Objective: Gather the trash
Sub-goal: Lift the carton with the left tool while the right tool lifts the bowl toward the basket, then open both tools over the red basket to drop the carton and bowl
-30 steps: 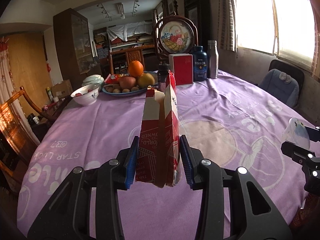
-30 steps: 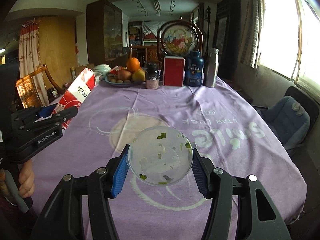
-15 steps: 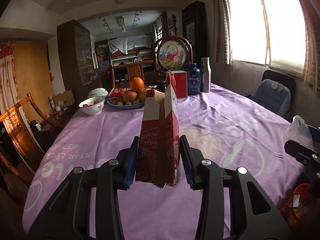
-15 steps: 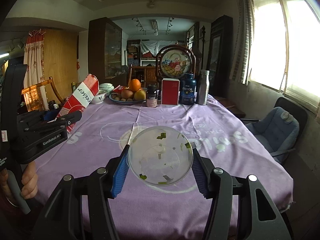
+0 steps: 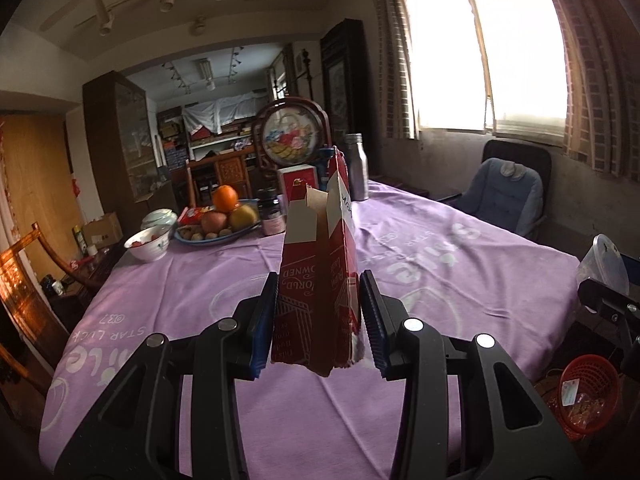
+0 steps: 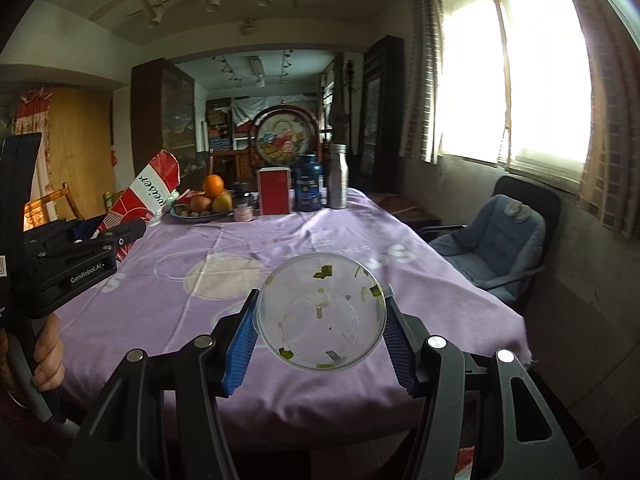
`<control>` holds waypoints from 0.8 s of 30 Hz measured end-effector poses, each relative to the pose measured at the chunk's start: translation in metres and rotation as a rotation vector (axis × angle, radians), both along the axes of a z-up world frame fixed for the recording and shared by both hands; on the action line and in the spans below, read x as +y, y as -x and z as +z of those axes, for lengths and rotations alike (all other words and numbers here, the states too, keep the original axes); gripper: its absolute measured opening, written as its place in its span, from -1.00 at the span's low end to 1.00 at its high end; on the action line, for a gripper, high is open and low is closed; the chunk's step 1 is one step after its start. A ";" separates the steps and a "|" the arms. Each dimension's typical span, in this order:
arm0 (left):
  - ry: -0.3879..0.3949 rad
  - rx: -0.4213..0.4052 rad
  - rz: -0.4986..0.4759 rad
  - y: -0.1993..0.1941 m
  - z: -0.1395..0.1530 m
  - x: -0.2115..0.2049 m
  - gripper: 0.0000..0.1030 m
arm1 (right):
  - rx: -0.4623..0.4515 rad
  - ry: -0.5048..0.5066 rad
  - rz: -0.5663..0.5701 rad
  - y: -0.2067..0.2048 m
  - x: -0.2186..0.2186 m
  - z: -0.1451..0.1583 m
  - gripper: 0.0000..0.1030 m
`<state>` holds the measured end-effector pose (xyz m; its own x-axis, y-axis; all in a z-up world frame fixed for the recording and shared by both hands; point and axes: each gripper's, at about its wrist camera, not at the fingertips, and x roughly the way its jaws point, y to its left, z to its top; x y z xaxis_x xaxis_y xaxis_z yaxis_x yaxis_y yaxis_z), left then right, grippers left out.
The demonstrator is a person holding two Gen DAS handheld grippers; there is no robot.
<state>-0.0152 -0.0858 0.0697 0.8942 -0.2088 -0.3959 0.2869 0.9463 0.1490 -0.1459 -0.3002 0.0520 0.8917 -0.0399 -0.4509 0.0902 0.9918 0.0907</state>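
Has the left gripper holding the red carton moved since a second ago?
Yes. The left gripper with the red carton has pulled back from the fruit plate.

"GenRobot.AI" on left claw [image 6: 90, 248]; "STAR LUCK" on tablecloth [image 5: 460, 280]

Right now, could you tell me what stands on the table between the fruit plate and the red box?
A small dark jar with a pink label stands between the fruit plate and the red box; the right wrist view shows it best.
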 end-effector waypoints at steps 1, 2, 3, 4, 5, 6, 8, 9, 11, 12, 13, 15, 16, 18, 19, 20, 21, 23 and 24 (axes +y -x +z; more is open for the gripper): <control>-0.006 0.001 -0.015 0.001 -0.001 -0.008 -0.20 | 0.001 -0.004 -0.015 0.002 -0.007 -0.002 0.12; -0.011 0.002 -0.028 0.002 -0.001 -0.015 -0.20 | 0.004 -0.010 -0.032 0.005 -0.015 -0.004 0.12; -0.017 0.003 -0.044 0.003 -0.002 -0.023 -0.20 | 0.007 -0.015 -0.048 0.008 -0.022 -0.007 0.12; -0.022 0.006 -0.061 0.003 -0.003 -0.032 -0.20 | 0.010 -0.017 -0.063 0.011 -0.029 -0.010 0.12; -0.026 0.011 -0.080 0.003 -0.005 -0.041 -0.20 | 0.014 -0.018 -0.083 0.015 -0.037 -0.013 0.12; -0.029 0.015 -0.099 0.004 -0.007 -0.049 -0.20 | 0.019 -0.018 -0.102 0.019 -0.044 -0.016 0.12; -0.038 0.030 -0.147 0.006 -0.011 -0.070 -0.20 | 0.036 -0.018 -0.142 0.026 -0.060 -0.024 0.12; -0.041 0.041 -0.175 0.007 -0.014 -0.078 -0.20 | 0.047 -0.015 -0.162 0.030 -0.067 -0.028 0.12; -0.046 0.074 -0.256 0.010 -0.021 -0.104 -0.20 | 0.086 -0.007 -0.219 0.039 -0.086 -0.041 0.12; -0.050 0.088 -0.290 0.012 -0.025 -0.115 -0.20 | 0.109 -0.005 -0.251 0.045 -0.097 -0.048 0.12; -0.058 0.108 -0.338 0.015 -0.030 -0.131 -0.20 | 0.134 -0.007 -0.282 0.050 -0.107 -0.057 0.12; -0.072 0.139 -0.421 0.022 -0.039 -0.156 -0.20 | 0.190 -0.031 -0.342 0.064 -0.127 -0.077 0.12; -0.083 0.154 -0.464 0.026 -0.045 -0.171 -0.20 | 0.226 -0.054 -0.366 0.071 -0.138 -0.091 0.12; -0.102 0.182 -0.540 0.035 -0.057 -0.194 -0.20 | 0.296 -0.085 -0.402 0.080 -0.154 -0.119 0.12; -0.110 0.199 -0.576 0.039 -0.064 -0.207 -0.20 | 0.338 -0.099 -0.422 0.083 -0.163 -0.135 0.12; -0.120 0.220 -0.612 0.044 -0.071 -0.221 -0.20 | 0.376 -0.115 -0.437 0.085 -0.170 -0.151 0.12; -0.131 0.241 -0.644 0.046 -0.077 -0.230 -0.20 | 0.407 -0.128 -0.447 0.086 -0.176 -0.163 0.12; -0.149 0.278 -0.698 0.051 -0.086 -0.247 -0.20 | 0.473 -0.132 -0.494 0.090 -0.190 -0.187 0.27; -0.161 0.300 -0.733 0.055 -0.094 -0.257 -0.20 | 0.485 -0.133 -0.525 0.093 -0.195 -0.192 0.38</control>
<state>-0.0698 -0.3426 -0.0238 0.4033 -0.6209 -0.6722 0.8754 0.4757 0.0858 -0.2390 -0.4954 -0.1402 0.4684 -0.3250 -0.8216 0.6119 0.7901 0.0363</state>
